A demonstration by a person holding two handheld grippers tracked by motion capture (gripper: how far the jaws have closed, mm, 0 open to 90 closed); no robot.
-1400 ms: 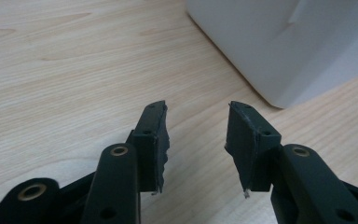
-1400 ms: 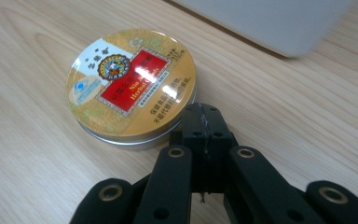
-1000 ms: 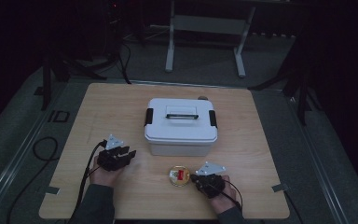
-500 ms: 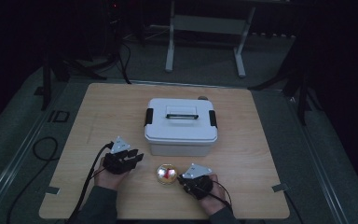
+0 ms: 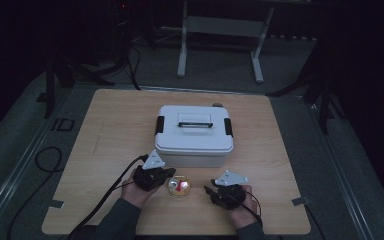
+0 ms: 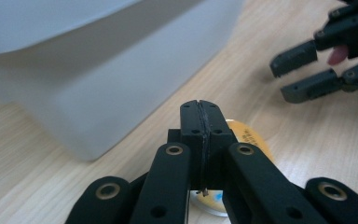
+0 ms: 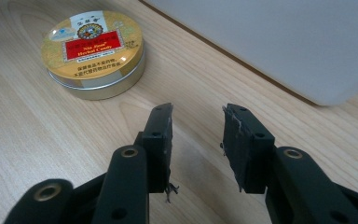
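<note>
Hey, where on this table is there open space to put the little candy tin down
Bare wood lies left of the white box and right of it, out to the table edges. The front strip is crowded: left gripper, tin, right gripper.

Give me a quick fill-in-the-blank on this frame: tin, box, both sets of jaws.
1. The round candy tin lies on the table between the two ____.
2. The left gripper has its jaws ____.
3. The right gripper has its jaws ____, with nothing between them.
4. The white box has its lid ____.

Missing words: grippers; shut; open; on
</note>
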